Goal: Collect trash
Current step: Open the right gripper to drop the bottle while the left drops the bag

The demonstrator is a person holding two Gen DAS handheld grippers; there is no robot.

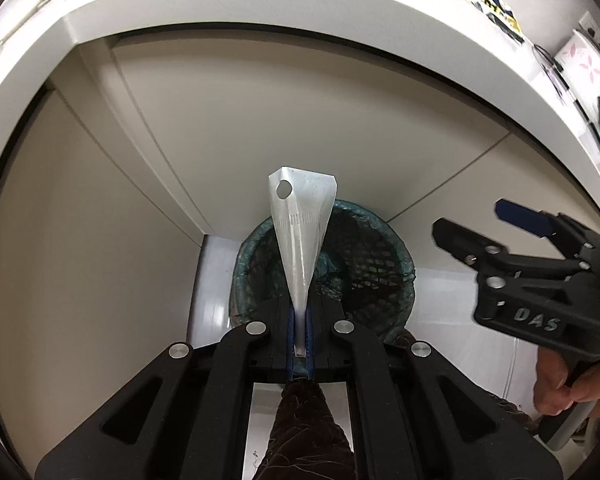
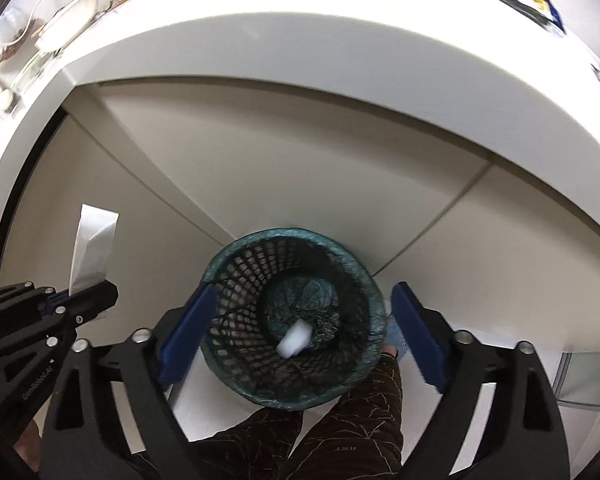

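My left gripper (image 1: 300, 320) is shut on the narrow end of a silvery plastic wrapper (image 1: 302, 232), which stands up past the fingers and hangs over the near left part of a dark mesh bin (image 1: 400, 248) lined with a green bag. In the right wrist view the same wrapper (image 2: 92, 248) sticks out of the left gripper (image 2: 100, 284), to the left of the bin (image 2: 220, 256). My right gripper (image 2: 304, 290) is open directly above the bin, its blue pads either side of the rim with nothing between them. A white scrap (image 2: 294, 340) lies inside the bin. The right gripper (image 1: 472, 220) shows at the right of the left wrist view.
The bin stands on a white floor against beige cabinet doors (image 2: 300, 160), under a white countertop edge (image 2: 340, 40). The person's legs in brown patterned trousers (image 2: 340, 420) are just in front of the bin. A hand (image 1: 556, 384) holds the right gripper's handle.
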